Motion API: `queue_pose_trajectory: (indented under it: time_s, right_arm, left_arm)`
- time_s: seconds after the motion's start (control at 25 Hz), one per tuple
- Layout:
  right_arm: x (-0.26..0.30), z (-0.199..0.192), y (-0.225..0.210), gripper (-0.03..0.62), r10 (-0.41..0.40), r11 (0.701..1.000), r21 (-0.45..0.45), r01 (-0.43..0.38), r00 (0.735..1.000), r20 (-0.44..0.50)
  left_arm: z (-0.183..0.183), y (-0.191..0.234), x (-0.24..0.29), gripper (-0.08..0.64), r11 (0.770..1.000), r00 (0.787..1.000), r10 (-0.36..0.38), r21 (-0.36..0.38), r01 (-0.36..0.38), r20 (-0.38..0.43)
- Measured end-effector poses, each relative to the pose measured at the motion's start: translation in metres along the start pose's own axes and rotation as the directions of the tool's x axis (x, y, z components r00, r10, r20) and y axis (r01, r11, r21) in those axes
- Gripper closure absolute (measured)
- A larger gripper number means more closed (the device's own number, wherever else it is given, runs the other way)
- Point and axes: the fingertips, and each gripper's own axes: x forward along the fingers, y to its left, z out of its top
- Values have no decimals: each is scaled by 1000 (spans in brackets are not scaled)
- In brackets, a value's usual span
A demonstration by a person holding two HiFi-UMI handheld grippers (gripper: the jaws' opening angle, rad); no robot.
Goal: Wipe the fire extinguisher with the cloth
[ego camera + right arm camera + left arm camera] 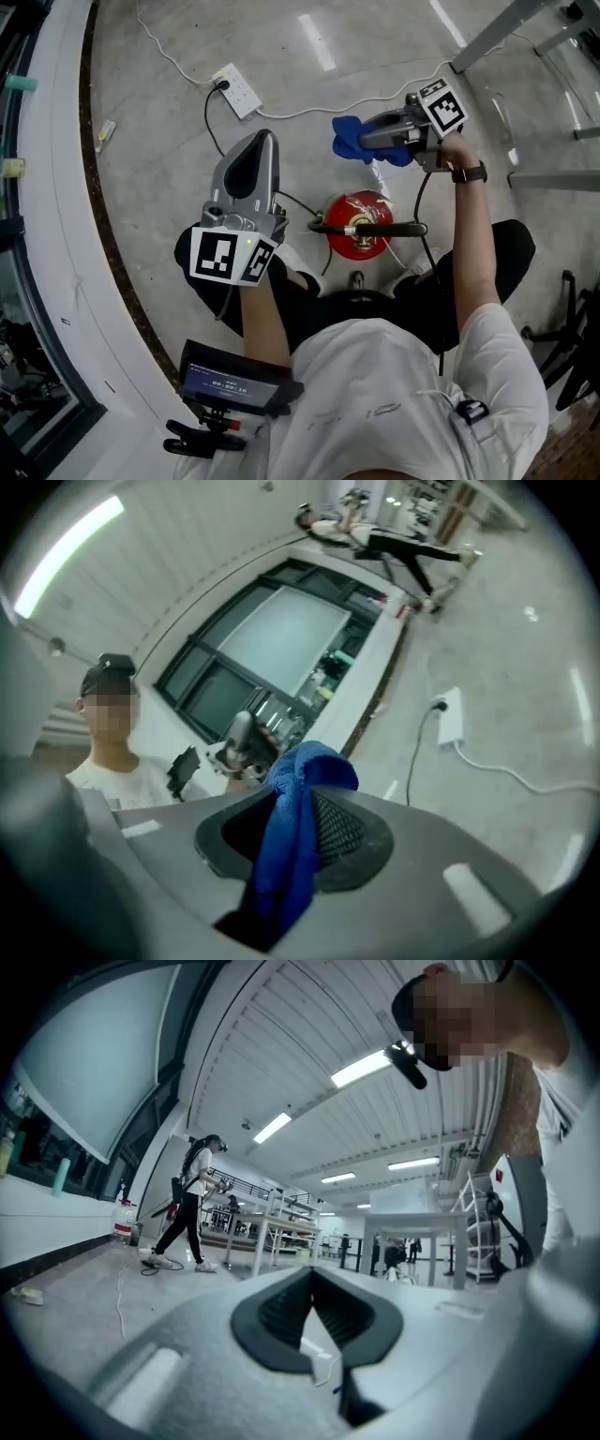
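The red fire extinguisher (360, 228) stands on the grey floor between the person's knees, its black handle lying across the top. My right gripper (364, 141) is held above and just beyond it, shut on a blue cloth (349, 139). In the right gripper view the cloth (293, 836) hangs bunched between the jaws of that gripper (298, 782). My left gripper (265, 137) is raised to the left of the extinguisher, apart from it, with its jaws closed and empty. In its own view the left gripper (312, 1274) points out across the room.
A white power strip (238, 91) with its cables lies on the floor beyond the extinguisher. A curved white ledge (56, 234) runs along the left. Metal table legs (487, 37) stand at the top right. Another person (192, 1206) walks far off beside tables (272, 1232).
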Motion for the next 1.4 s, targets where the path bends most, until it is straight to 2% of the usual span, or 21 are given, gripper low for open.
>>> queue_pose_trajectory:
  time_s: [0.08, 0.16, 0.24, 0.36, 0.44, 0.6, 0.64, 0.68, 0.76, 0.8, 0.88, 0.96, 1.16, 1.24, 1.36, 1.4]
  right_arm:
    - [7, 11, 52, 492, 69, 991, -110, -76, 995, -65]
    - [22, 5, 87, 492, 149, 975, -146, -169, 980, -135]
    - [42, -16, 106, 492, 217, 961, -124, -246, 952, -215]
    - [70, -57, 105, 494, 212, 966, -59, -252, 901, -378]
    - [78, -64, 91, 495, 161, 979, -44, -198, 888, -431]
    - [85, -59, 45, 495, 114, 993, 34, -110, 904, -412]
    - [86, -65, 27, 495, 94, 995, 64, -74, 899, -427]
    - [86, -78, 4, 495, 64, 995, 94, -23, 883, -464]
    - [87, -114, -46, 495, 24, 983, 167, 82, 833, -552]
    - [89, -132, -70, 495, 26, 970, 212, 117, 819, -573]
    - [97, -164, -113, 495, 52, 941, 302, 152, 818, -573]
    - [104, -193, -154, 494, 50, 919, 346, 187, 816, -576]
    - [111, -250, -238, 494, -25, 902, 323, 287, 780, -625]
    - [112, -264, -261, 494, -90, 904, 256, 344, 737, -669]
    - [105, -285, -295, 494, -258, 886, 77, 457, 625, -737]
    - [103, -289, -303, 495, -287, 882, 43, 470, 607, -741]
  left_arm:
    - [6, 1, -4, 558, 1000, 1000, 0, -15, 1, 20]
    - [12, 3, -9, 558, 999, 999, 2, -36, 0, 45]
    - [17, 3, -13, 558, 999, 998, 2, -42, 1, 61]
    - [20, 2, -19, 558, 999, 998, 4, -35, -1, 65]
    - [19, 3, -23, 558, 999, 998, 9, -34, -7, 63]
    - [15, 5, -29, 558, 999, 998, 18, -36, -16, 55]
    - [14, 6, -29, 558, 999, 998, 21, -38, -19, 52]
    - [13, 6, -30, 558, 999, 999, 23, -39, -21, 49]
    - [10, 7, -29, 558, 999, 999, 26, -43, -24, 43]
    - [7, 8, -28, 558, 999, 999, 28, -45, -26, 39]
    - [2, 11, -28, 558, 998, 999, 37, -50, -36, 26]
    - [-4, 13, -27, 558, 998, 999, 45, -51, -45, 9]
    - [-19, 16, -23, 558, 998, 999, 47, -52, -48, -23]
    - [-23, 19, -22, 558, 997, 998, 51, -55, -53, -32]
    - [-28, 25, -20, 558, 996, 997, 61, -57, -63, -40]
    - [-28, 27, -20, 558, 996, 997, 65, -57, -67, -40]
